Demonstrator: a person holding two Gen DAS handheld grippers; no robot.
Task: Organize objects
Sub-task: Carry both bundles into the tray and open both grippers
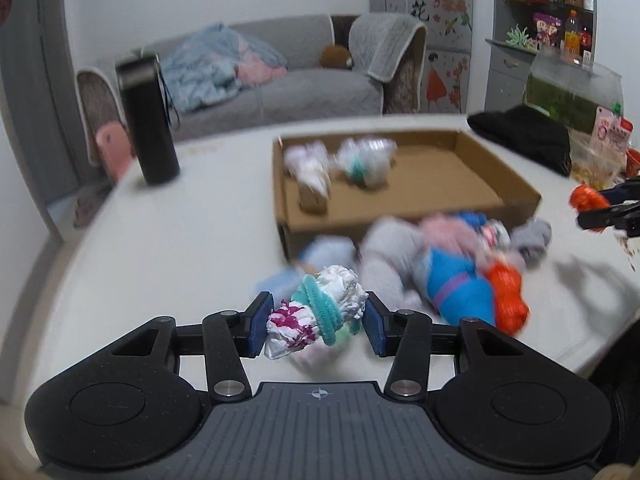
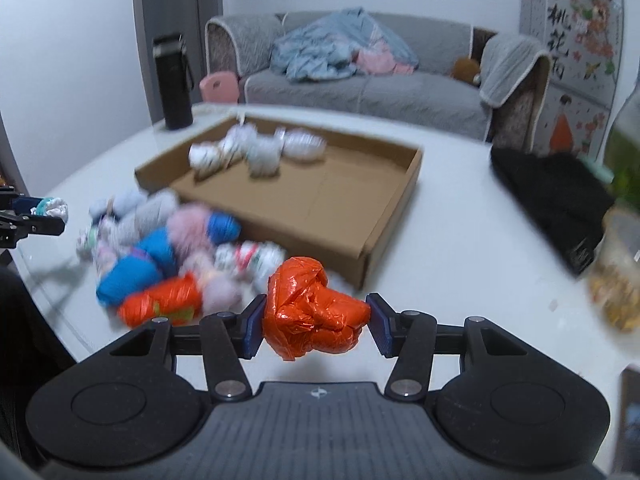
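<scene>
Orange plastic, knotted into a tight bundle, sits clenched between the pads of the right tool, while the left tool grips a white bag bundle ringed with a teal hair tie; both bundles hang clear of the white counter. Ahead of each tool lies the shallow cardboard box, with a few pale bundles already grouped at its far left end and most of its floor bare. Between the tools and the box's near wall sits the loose pile of unsorted bundles: blue, pink, grey and another orange one. The step in hand looks like carrying both bundles forward into the box. To do it well, each tool should pass over the pile and the near wall with room to spare, so nothing gets dragged along, then come down onto bare cardboard beside the bundles already there before letting go. Crinkled plastic springs back, so a low, gentle release should keep the bundles from rolling. Setting like with like would suit the tidying.
</scene>
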